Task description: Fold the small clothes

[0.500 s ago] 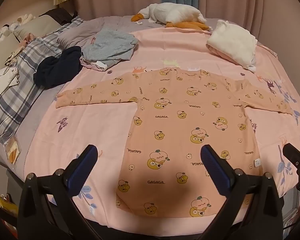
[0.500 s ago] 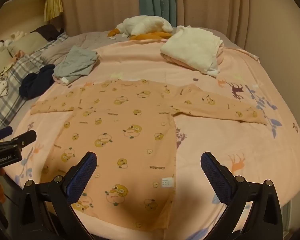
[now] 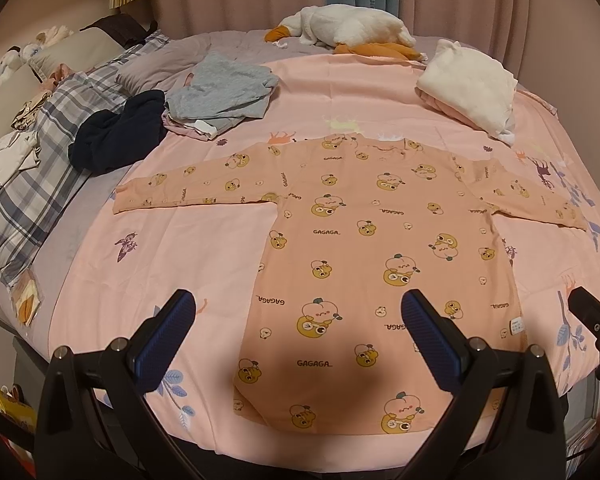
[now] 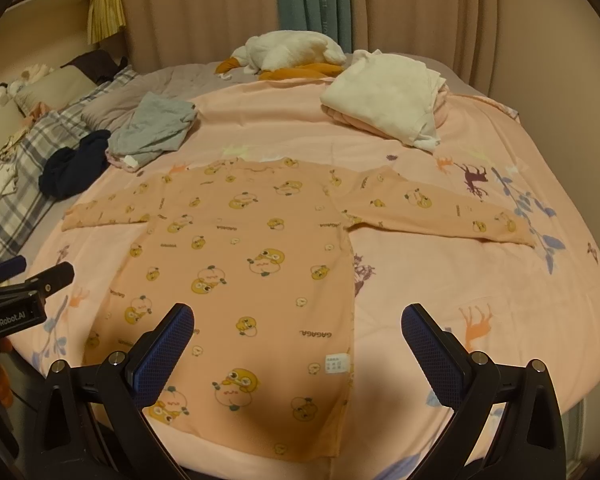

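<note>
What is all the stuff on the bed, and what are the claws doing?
Duck-print top: one, orange-pink, spread flat mid-bed, sleeves out.
Bedsheet: one, pink with animal prints, under the top.
Grey clothes: one pile, far left.
Dark garment: one, navy, beside the grey pile.
Cream folded stack: one, far right.
Plush goose: one, white and orange, far edge.
Plaid pillow: one, grey-white, left.
Curtains: beige, one teal strip, behind.
Left claw: black with blue pads, open, empty.
Right claw: same, open, empty.

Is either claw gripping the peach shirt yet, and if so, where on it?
No. The left claw and right claw are both open and empty, above the peach shirt lying flat on the bed.
</note>
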The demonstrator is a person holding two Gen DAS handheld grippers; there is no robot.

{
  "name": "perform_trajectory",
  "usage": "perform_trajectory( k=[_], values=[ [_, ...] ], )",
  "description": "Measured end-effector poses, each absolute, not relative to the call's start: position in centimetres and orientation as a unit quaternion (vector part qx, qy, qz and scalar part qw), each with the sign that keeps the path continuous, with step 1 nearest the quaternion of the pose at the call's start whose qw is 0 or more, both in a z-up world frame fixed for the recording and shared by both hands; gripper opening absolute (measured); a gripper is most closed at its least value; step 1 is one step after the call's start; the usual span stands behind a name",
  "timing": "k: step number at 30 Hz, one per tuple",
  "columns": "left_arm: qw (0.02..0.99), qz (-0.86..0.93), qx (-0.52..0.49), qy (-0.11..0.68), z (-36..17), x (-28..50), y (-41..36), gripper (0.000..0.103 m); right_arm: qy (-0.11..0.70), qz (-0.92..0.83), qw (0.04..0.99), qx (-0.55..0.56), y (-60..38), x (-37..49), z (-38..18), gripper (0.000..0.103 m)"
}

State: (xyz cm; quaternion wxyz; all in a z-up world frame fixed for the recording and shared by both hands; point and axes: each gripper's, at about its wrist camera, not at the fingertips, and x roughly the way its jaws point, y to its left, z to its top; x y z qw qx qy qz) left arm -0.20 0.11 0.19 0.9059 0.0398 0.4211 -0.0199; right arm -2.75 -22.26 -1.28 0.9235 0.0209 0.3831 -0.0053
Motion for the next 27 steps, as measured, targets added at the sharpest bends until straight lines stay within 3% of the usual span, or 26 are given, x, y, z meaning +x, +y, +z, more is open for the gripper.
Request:
perform_trajectory(
  k=[27],
  values=[
    [0.907,-0.028,0.026,0.42,-0.21,0.36,0.18,0.103,0.383,-0.006,0.923,0.022,-22.15,-2.98,-1.25,0.103]
  ],
)
